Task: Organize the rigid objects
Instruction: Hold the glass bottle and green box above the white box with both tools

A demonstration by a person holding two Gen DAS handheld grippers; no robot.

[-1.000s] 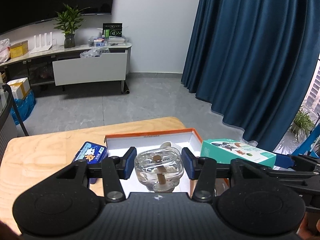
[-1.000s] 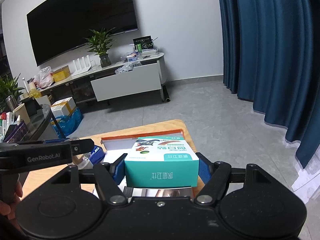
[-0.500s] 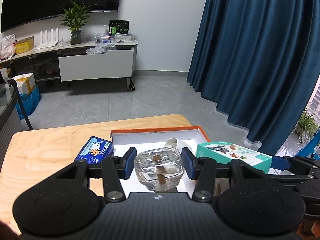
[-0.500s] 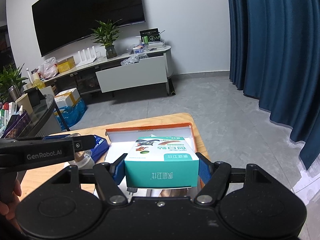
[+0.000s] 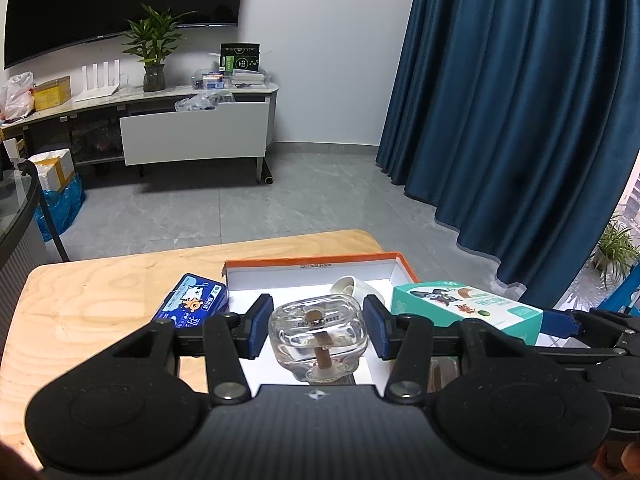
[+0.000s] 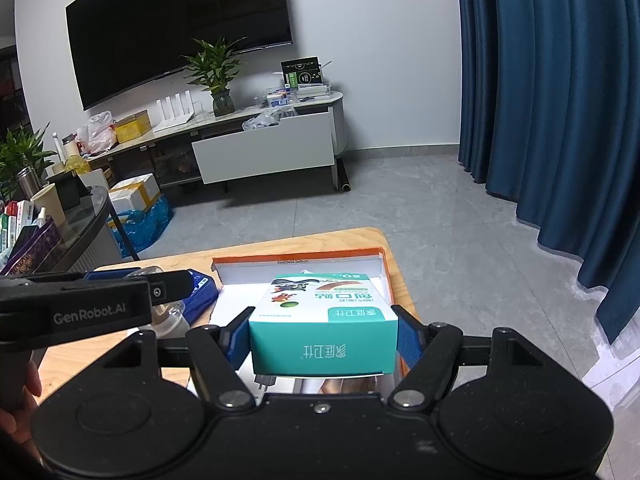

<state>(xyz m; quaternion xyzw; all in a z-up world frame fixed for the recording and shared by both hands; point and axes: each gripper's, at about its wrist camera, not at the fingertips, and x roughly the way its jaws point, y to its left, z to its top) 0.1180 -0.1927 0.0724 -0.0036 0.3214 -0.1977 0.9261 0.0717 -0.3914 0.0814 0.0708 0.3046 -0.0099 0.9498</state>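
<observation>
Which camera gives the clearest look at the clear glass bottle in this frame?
The left wrist view: the glass bottle sits centred between the left gripper fingers, its brown stopper visible. In the right wrist view only a sliver of the bottle shows, behind the left gripper's arm.

Right gripper [image 6: 323, 334]: blue pads clamped on both sides of the teal box [image 6: 322, 322], centre frame.
Orange-rimmed tray [image 6: 382, 268]: behind the box, on the wooden table [image 6: 256, 249].
Left gripper [image 6: 96, 308]: left edge, beside a blue tin [image 6: 202, 292].
</observation>
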